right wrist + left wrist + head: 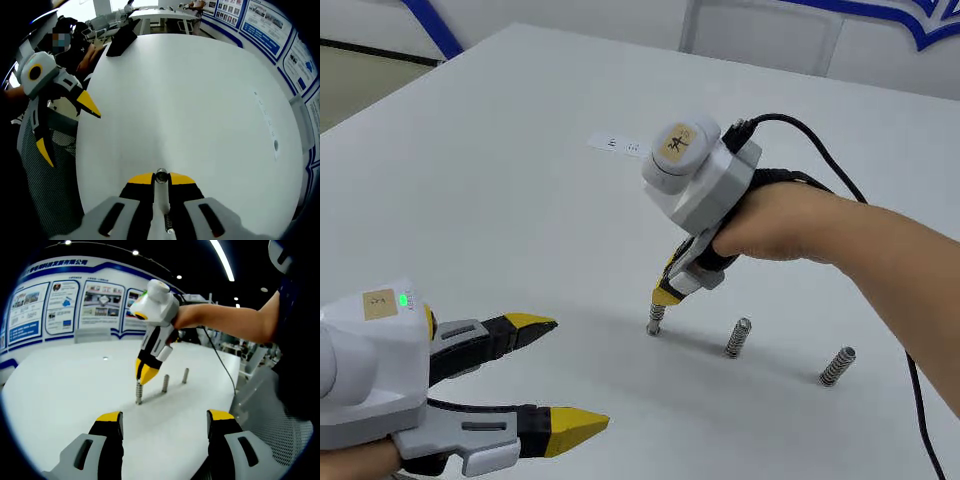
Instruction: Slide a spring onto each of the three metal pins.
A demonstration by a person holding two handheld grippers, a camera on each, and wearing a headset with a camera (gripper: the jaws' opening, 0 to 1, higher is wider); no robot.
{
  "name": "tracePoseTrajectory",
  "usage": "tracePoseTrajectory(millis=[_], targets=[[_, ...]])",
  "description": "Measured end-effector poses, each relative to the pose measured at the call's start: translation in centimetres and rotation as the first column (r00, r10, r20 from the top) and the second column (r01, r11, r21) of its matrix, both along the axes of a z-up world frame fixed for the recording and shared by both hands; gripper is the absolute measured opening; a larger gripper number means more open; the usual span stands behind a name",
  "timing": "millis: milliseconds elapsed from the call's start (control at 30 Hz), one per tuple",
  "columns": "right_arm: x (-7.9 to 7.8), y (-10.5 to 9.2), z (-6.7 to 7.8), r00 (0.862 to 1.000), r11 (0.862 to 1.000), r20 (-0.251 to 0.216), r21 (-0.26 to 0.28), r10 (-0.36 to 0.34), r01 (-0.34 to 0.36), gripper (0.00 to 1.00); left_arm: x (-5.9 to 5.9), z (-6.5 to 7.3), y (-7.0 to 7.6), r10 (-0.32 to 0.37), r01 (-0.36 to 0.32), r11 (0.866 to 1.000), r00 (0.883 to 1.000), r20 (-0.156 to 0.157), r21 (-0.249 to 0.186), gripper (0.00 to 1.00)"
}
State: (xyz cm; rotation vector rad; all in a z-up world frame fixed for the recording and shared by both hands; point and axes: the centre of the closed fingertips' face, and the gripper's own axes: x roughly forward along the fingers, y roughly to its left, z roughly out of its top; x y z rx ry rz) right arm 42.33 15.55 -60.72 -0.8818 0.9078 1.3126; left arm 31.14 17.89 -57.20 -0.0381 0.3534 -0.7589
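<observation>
The spring (655, 318) is sitting on the first pin (653, 328), which is standing on the white tabletop (520, 200). The right tongs (665, 297) are coming at it steeply from above. Their yellow tips are pinched nearly together on the spring's top end, with just a sliver of gap in the right gripper view, where a round metal end is showing between them.

The second spring (738, 338) is standing near the first pin, and the third spring (837, 366) is standing beyond it in the same row. Both are leaning a little. I am judging that each is already on a pin, though the coils are hiding the metal.

The left tongs (565, 372) are hovering on the other side of the first pin, spread wide and gripping nothing.

The task is looking close to done, with only the seating of this spring left.

- **Letting go too soon:** the coils look bunched near the top, so the spring may be hanging up on the pin and could hop off.
- **Slanted push:** because the right tongs are tilted, pressing down may be shoving sideways, bending the spring or tipping the pin. I cannot tell whether the pin is fixed to the tabletop.
- **Careless withdrawal:** the tips or the trailing cable could be knocking the second spring.
</observation>
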Motion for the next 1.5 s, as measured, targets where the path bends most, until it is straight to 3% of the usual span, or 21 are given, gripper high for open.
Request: tracePoseTrajectory(millis=[733, 1500], targets=[[0.2, 0.1, -2.2, 1.0, 1.0, -0.01, 0.02, -0.019, 0.019, 0.12, -0.1, -0.2, 0.0, -0.004, 0.004, 1.0, 1.0, -0.007, 0.004, 0.69], [0.9, -1.5, -0.7, 0.997, 0.994, 0.055, 0.099, -0.046, 0.04, 0.23, -0.1, -0.2, -0.2, -0.01, 0.01, 1.0, 1.0, -0.007, 0.01, 0.69]])
